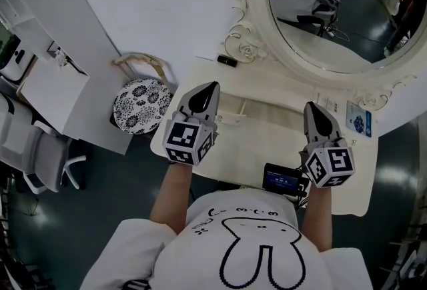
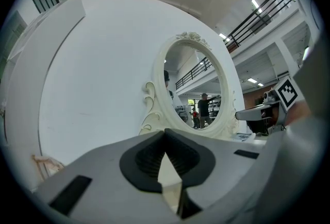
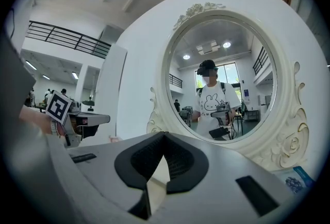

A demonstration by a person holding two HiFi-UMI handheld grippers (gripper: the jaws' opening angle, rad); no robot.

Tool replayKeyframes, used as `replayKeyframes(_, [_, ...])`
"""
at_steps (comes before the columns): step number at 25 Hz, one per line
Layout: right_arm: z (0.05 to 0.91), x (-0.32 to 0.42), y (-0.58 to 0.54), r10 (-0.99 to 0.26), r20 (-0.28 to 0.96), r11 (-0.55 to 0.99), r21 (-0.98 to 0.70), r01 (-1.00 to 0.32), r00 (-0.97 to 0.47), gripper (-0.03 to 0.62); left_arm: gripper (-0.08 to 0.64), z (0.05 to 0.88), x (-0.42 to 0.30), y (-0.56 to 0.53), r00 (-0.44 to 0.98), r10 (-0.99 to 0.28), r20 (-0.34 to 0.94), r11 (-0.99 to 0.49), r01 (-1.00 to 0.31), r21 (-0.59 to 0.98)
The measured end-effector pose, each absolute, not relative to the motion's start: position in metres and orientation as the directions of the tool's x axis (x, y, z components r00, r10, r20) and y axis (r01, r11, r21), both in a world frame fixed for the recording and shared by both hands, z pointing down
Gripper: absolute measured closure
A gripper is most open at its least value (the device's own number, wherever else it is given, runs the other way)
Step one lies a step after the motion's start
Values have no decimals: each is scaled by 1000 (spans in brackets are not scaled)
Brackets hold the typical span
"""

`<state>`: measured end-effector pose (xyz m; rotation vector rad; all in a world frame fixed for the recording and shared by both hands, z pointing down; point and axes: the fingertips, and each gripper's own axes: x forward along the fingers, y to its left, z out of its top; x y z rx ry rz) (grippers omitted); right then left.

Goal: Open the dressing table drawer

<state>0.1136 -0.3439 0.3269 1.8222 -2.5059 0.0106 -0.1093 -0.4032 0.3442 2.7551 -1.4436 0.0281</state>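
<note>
Presently the left tool (image 1: 212, 87) and right tool (image 1: 311, 107) are held shut, empty, over the desk (image 1: 353, 182); the step is left unsettled, the drawer being hidden.

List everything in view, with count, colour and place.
dressing table: 1, cream, centre
mirror: 1, cream carved frame, back of table
stool: 1, black-and-white flowered seat, left of table
small bar: 1, black, tabletop by mirror base
card: 1, white-blue, table's right end
chair: 1, pale grey, far left
screen device: 1, black, at person's waist
left hand-held gripper: 1, grey, shut, over table's left
right hand-held gripper: 1, grey, shut, over table's right
</note>
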Motion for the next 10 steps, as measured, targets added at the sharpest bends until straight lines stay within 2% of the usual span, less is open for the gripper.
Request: replayKeyframes(10, [329,112,-342,-953,41,302,25,-953,-301,574,543,347,-109,-402,577,-816,36,-576,-817,22])
